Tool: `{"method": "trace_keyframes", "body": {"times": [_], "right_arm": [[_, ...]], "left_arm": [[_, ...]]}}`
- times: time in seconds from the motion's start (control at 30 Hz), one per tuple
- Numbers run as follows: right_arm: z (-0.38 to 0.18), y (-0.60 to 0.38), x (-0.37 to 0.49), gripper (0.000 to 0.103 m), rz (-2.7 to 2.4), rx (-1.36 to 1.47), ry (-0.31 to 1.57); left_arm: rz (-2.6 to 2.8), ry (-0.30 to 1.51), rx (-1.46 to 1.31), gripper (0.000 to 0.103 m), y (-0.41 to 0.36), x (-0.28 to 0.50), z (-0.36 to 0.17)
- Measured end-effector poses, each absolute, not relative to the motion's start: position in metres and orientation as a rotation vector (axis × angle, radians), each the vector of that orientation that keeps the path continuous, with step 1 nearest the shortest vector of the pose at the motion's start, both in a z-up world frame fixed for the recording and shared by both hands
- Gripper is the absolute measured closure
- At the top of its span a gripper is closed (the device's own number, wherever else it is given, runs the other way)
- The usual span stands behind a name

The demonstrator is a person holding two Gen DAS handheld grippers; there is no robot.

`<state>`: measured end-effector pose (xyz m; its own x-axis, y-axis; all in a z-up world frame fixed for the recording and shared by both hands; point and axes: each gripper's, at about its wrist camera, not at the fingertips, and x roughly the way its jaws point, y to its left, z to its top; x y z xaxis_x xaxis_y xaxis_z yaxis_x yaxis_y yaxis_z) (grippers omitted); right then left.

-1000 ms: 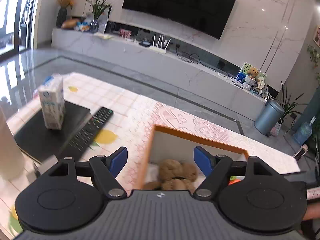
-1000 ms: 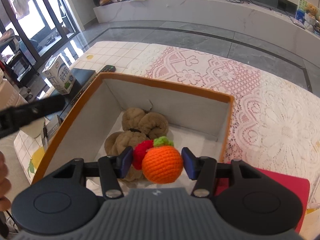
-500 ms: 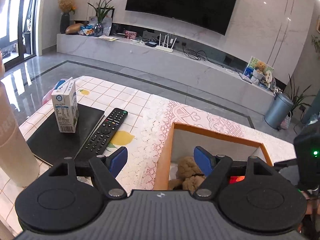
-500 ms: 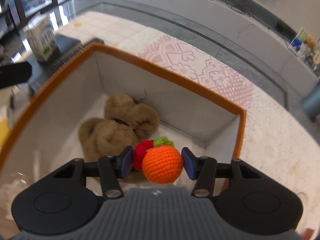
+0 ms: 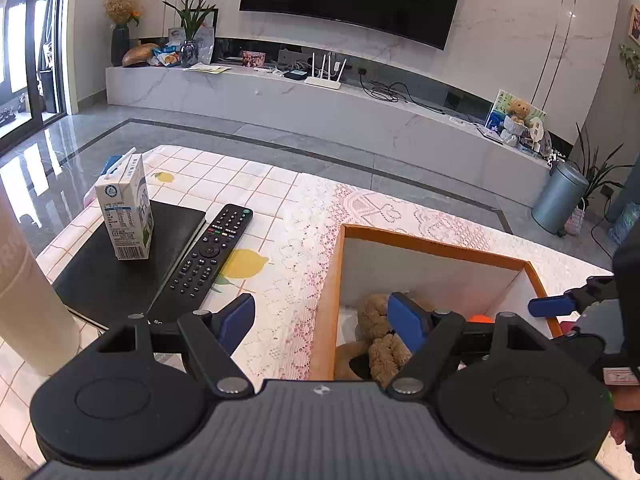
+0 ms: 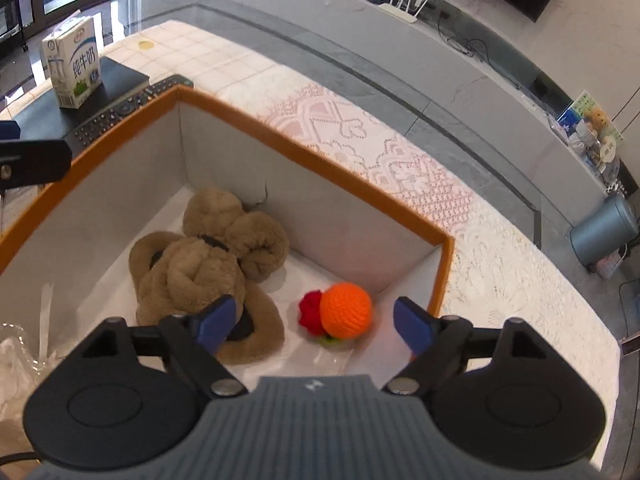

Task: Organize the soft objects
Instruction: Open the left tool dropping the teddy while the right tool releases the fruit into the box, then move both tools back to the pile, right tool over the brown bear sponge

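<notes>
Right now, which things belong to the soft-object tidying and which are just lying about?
Job:
orange crocheted ball
brown plush toy
orange-rimmed box
right gripper, open above the ball

Lying about:
milk carton
remote control
black book

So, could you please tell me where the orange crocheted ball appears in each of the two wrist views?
Left wrist view: only a sliver of the orange crocheted ball shows at lower right, behind the left gripper's right finger.
Right wrist view: low centre, on the box floor near the right corner, between the open right gripper's fingers.
Shared landmark: the orange-rimmed box.
</notes>
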<state>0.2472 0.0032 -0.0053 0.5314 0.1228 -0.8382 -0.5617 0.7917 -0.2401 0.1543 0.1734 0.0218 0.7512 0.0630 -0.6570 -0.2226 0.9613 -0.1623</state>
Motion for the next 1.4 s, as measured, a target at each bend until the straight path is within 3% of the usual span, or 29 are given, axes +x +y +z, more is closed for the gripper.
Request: {"method": "trace_keyframes", "body": {"times": [0.1, 0.6, 0.77, 1.07, 1.4], "right_arm": [[0.003, 0.001, 0.242, 0.010, 0.446, -0.506, 0.908], [0.100, -0.052, 0.214, 0.010, 0.379, -0.371, 0.748], [0.135, -0.087, 0.188, 0.010, 0.343, -0.370, 0.688], [0.177, -0.168, 0.143, 0.010, 0.257, -0.435, 0.642], [0.166, -0.265, 0.100, 0.005, 0.139, -0.513, 0.624]], "left_arm": [[0.160, 0.705, -0.244, 0.014, 0.174, 0.154, 0.023], [0.118, 0.624, -0.322, 0.014, 0.145, 0.149, 0.052], [0.067, 0.542, -0.310, 0.014, 0.113, 0.134, 0.075], [-0.049, 0.557, -0.306, 0.014, 0.036, 0.118, 0.100], [-0.199, 0.659, -0.280, 0.014, -0.051, 0.114, 0.071]]}}
